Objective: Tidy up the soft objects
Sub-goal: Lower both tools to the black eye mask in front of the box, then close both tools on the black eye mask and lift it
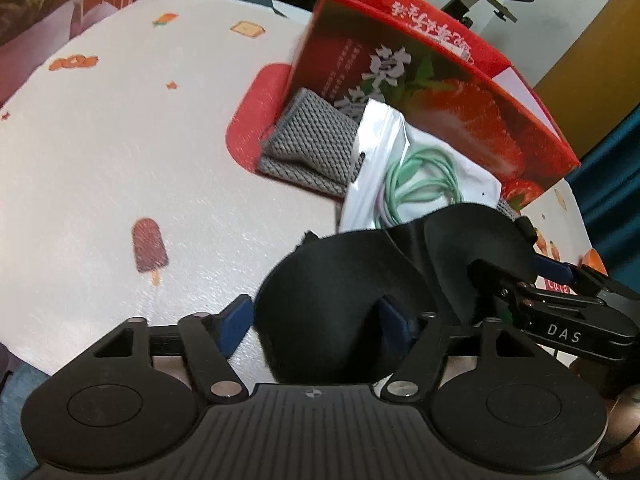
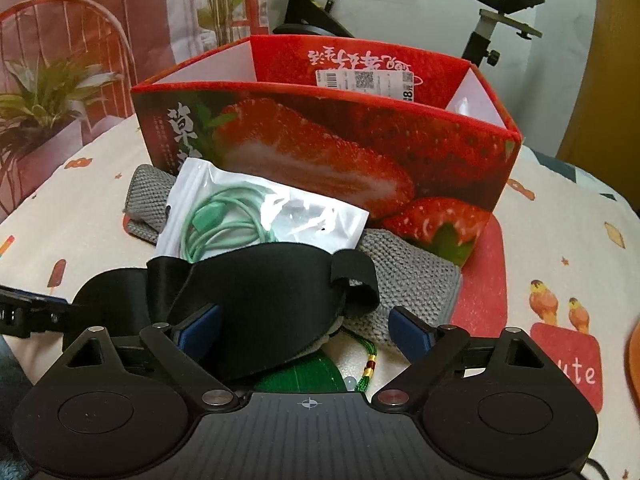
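A black sleep mask (image 1: 344, 280) lies between my left gripper's (image 1: 316, 320) open blue pads; it also shows in the right wrist view (image 2: 260, 292). My right gripper (image 2: 306, 326) is open with the mask's right cup between its pads, and it shows in the left wrist view (image 1: 560, 300). Behind the mask a clear bag with a green cable (image 1: 416, 176) (image 2: 256, 216) rests on a grey knitted cloth (image 1: 312, 144) (image 2: 408, 276). An open red strawberry box (image 1: 432, 80) (image 2: 328, 136) stands behind them.
A white patterned tablecloth (image 1: 120, 140) (image 2: 560, 220) covers the table. A green tasselled item (image 2: 320, 376) lies under my right gripper. An exercise bike (image 2: 500, 12), a potted plant (image 2: 44, 96) and a red chair (image 2: 68, 20) stand beyond the table.
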A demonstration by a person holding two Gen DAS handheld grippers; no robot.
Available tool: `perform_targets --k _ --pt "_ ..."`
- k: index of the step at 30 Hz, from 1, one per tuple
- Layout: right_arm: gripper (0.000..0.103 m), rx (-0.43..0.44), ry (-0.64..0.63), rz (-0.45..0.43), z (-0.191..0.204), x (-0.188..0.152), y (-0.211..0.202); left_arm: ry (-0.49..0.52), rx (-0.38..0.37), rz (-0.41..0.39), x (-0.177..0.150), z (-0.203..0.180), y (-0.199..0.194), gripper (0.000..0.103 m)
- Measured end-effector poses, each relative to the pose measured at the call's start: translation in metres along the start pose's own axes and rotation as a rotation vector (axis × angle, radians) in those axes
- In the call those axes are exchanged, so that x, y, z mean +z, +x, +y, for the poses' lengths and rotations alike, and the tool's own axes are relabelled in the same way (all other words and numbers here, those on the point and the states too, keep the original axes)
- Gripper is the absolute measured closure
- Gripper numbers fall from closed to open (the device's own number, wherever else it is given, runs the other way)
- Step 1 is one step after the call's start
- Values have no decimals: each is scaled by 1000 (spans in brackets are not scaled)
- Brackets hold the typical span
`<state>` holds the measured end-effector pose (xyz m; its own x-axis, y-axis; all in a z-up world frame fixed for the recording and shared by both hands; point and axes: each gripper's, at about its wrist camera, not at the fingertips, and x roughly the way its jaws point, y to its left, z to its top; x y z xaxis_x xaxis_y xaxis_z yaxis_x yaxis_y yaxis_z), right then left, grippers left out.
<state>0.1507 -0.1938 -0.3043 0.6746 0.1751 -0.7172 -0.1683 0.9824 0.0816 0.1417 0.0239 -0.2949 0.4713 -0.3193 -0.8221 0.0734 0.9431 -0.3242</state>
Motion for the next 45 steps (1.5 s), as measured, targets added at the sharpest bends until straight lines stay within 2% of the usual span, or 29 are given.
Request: perform_targets --k 5,8,17,36,45 --pt "24 23 65 -3 -6 -4 1 18 0 -8 -1 -6 9 34" --pt "29 17 65 -6 -6 -3 1 20 -17 -16 2 -7 12 41" --pt "37 20 75 -12 -6 -2 -2 54 -12 -34 14 -16 17 46" --pt "47 27 119 -15 -15 -1 -2 137 -33 -98 41 -30 24 49" --pt "51 37 117 -7 -14 0 -2 123 -79 -115 43 -20 21 49"
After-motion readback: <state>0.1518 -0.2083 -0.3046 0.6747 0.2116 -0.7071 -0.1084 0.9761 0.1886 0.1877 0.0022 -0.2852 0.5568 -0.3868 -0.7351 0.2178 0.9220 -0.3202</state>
